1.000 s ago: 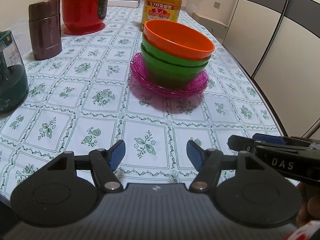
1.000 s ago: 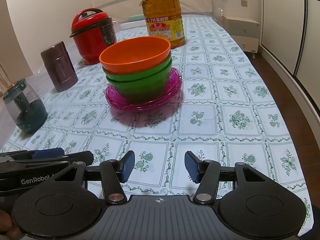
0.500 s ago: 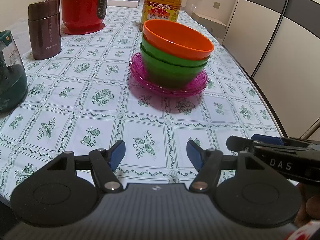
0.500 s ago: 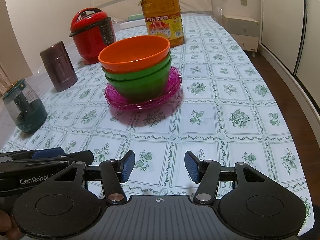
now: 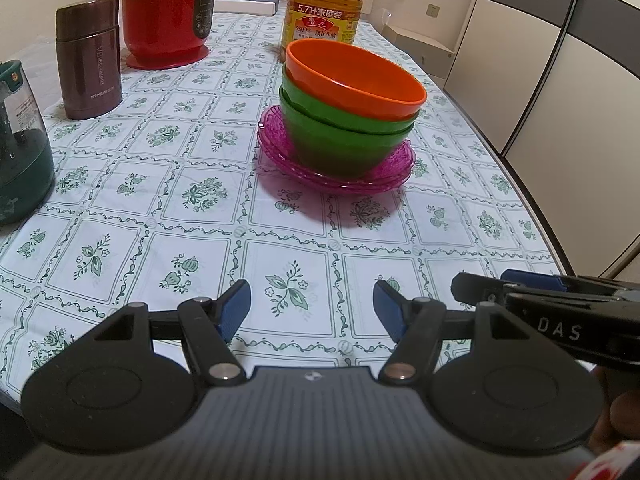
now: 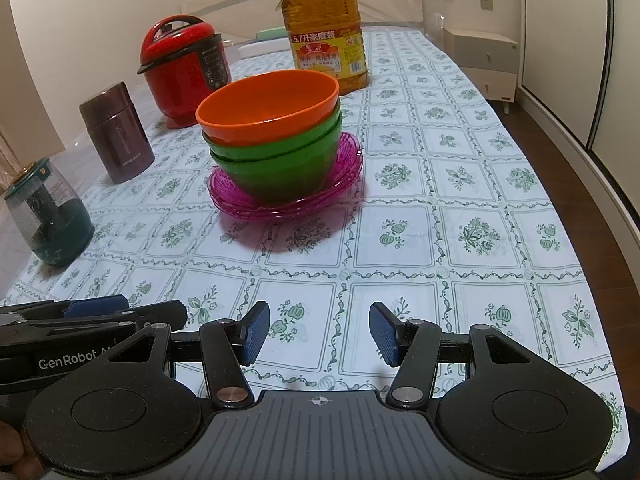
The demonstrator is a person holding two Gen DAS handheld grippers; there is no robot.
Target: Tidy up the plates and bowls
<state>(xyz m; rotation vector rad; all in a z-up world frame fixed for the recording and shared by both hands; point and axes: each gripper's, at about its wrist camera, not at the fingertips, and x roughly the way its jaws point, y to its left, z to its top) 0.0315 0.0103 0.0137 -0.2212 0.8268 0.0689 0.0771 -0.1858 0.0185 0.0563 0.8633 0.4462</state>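
Orange plastic forms the top of the stack: one orange bowl (image 5: 356,80) is nested in two green bowls (image 5: 344,140), and these are carried on pink translucent plates (image 5: 336,168), of which at least two rims can be made out, though the exact number cannot be told. The stack is set near the middle of the table (image 5: 120,216), which is covered by a green-patterned cloth. Four other items are counted around it: one red cooker (image 5: 168,12), one maroon flask (image 5: 89,56), one oil bottle (image 5: 324,8) just behind the stack, and one teal-based jar (image 6: 48,220) at the near left. Both tools are held low over the near edge, well apart from the stack; the left gripper (image 5: 312,312) and the right gripper (image 6: 319,332) are each seen with blue pads spread wide and nothing between them. Compared with a second ago, the stack is seen slightly nearer and larger in both views, while the jaws are unchanged. From the left wrist, the right gripper's side is shown at the lower right; only from the right wrist are the oil bottle's cap and a small white cabinet (image 6: 482,64) beyond the table shown.
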